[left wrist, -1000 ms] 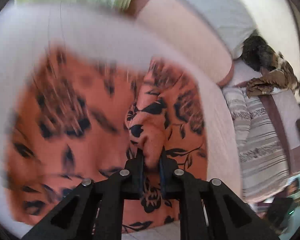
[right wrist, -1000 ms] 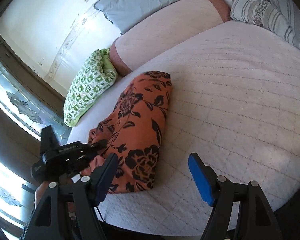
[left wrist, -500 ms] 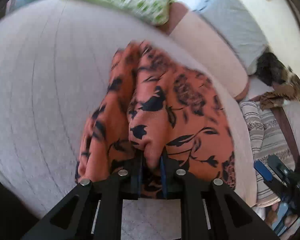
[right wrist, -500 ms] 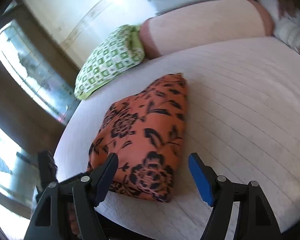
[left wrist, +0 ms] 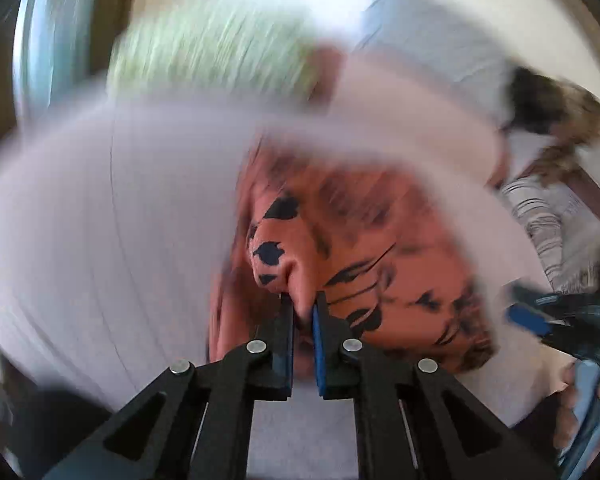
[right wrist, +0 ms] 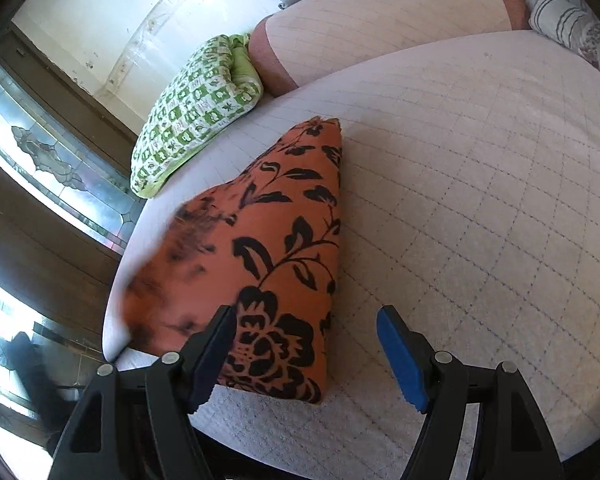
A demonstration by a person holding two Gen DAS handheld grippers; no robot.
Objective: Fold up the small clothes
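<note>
An orange garment with black flowers (right wrist: 284, 240) lies partly folded on the white quilted bed (right wrist: 480, 200). In the left wrist view, which is blurred by motion, my left gripper (left wrist: 303, 300) has its jaws closing on a raised fold of that orange garment (left wrist: 380, 248), with the cloth pinched between the blue pads. My right gripper (right wrist: 304, 312) stands open just above the garment's near corner, its left finger over the cloth and nothing gripped. The right gripper (left wrist: 540, 320) also shows at the right edge of the left wrist view.
A green-and-white checked pillow (right wrist: 196, 108) and a pink bolster (right wrist: 380, 20) lie at the head of the bed. Striped bedding (right wrist: 572, 20) lies at the far right. A dark wooden door with patterned glass (right wrist: 40, 160) stands left of the bed's edge.
My left gripper has swung with the fold in it, and the garment's left part now looks lifted and blurred. My right gripper has come closer to the near corner, still open.
</note>
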